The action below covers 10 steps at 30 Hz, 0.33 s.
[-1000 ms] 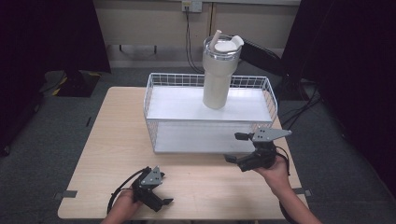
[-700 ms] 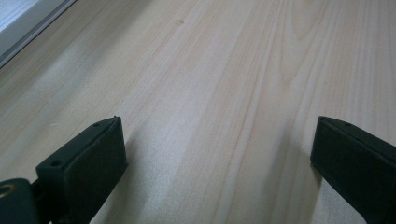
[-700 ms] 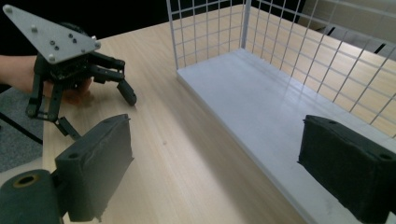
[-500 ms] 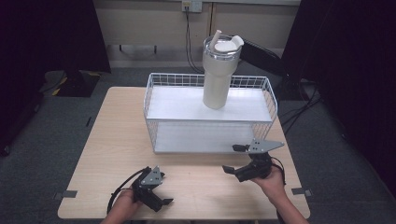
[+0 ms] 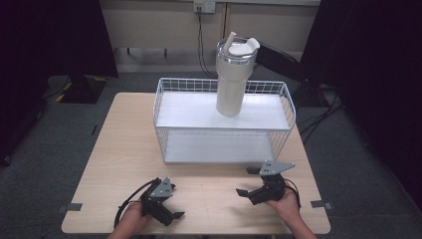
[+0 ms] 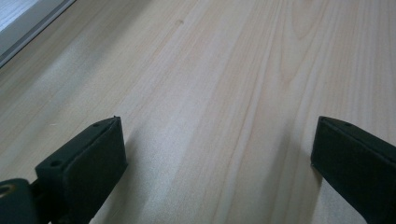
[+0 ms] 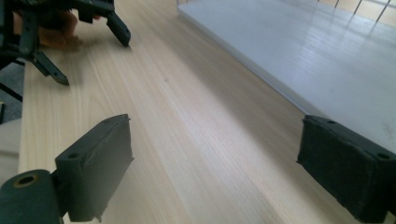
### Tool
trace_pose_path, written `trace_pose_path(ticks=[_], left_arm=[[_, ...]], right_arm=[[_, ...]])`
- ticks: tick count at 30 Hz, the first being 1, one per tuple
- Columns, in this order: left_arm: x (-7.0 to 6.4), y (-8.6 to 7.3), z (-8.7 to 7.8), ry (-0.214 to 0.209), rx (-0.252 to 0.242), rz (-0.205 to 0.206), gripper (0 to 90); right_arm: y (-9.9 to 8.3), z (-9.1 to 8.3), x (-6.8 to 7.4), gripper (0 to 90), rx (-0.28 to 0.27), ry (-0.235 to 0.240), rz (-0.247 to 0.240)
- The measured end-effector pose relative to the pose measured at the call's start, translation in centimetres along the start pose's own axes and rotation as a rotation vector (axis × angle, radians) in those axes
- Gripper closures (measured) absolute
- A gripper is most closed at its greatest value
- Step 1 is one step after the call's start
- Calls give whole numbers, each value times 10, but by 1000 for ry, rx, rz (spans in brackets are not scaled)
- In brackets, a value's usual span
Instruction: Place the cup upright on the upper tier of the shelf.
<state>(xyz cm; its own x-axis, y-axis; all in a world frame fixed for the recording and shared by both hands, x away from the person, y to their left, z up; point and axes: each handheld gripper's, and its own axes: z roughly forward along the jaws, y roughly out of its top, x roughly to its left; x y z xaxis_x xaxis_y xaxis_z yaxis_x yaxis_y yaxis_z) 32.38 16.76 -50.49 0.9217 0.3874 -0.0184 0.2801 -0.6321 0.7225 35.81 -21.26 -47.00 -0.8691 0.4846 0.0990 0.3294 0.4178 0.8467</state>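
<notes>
Tongs, left [image 5: 171, 209] and right [image 5: 247, 181], gape wide, empty; tumbler [image 5: 233, 79] base hidden behind basket [image 5: 224, 130] wire.

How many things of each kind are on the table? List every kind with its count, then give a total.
Tumbler: 1
Wire basket: 1
Hand-held gripper: 2, the left and the right, both with jaws apart and holding nothing
Total: 4
</notes>
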Motion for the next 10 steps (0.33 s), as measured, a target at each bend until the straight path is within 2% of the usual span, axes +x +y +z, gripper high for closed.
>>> trace_pose_path(ticks=[5, 10], left_arm=[[0, 0, 0, 0, 0, 0, 26], [0, 0, 0, 0, 0, -1, 26]], right_arm=[[-6, 4, 0, 91, 46, -11, -20], [-12, 8, 1, 91, 63, -13, -23]])
